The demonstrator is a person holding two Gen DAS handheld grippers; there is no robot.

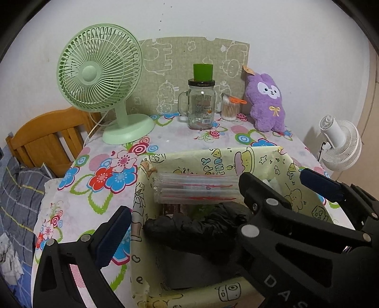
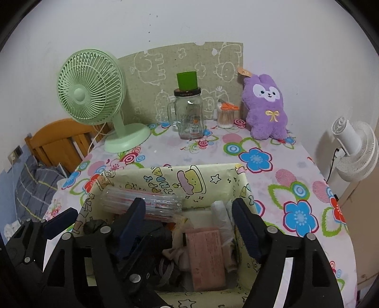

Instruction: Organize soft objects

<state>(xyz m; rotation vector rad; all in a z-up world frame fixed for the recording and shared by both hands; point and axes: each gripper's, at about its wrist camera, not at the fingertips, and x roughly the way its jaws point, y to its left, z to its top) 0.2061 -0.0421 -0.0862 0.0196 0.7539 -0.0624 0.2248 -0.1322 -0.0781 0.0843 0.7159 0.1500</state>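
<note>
At twelve o'clock from both grippers, well beyond their fingers, the purple plush rabbit (image 2: pixel 265 110) sits against the wall on the desk (image 2: pixel 272 180). Left gripper (image 1: pixel 182 210) and right gripper (image 2: pixel 189 220) hang spread apart, empty, over the box (image 2: pixel 189 176).

You're working in soft, even indoor light with faint shadows only; the white fan (image 1: pixel 341 144) throws a pale one on the wall (image 1: pixel 272 21). Both fisheye views bend hard at dark corners, and the tablecloth (image 2: pixel 272 180) looks slightly washed out.
</note>
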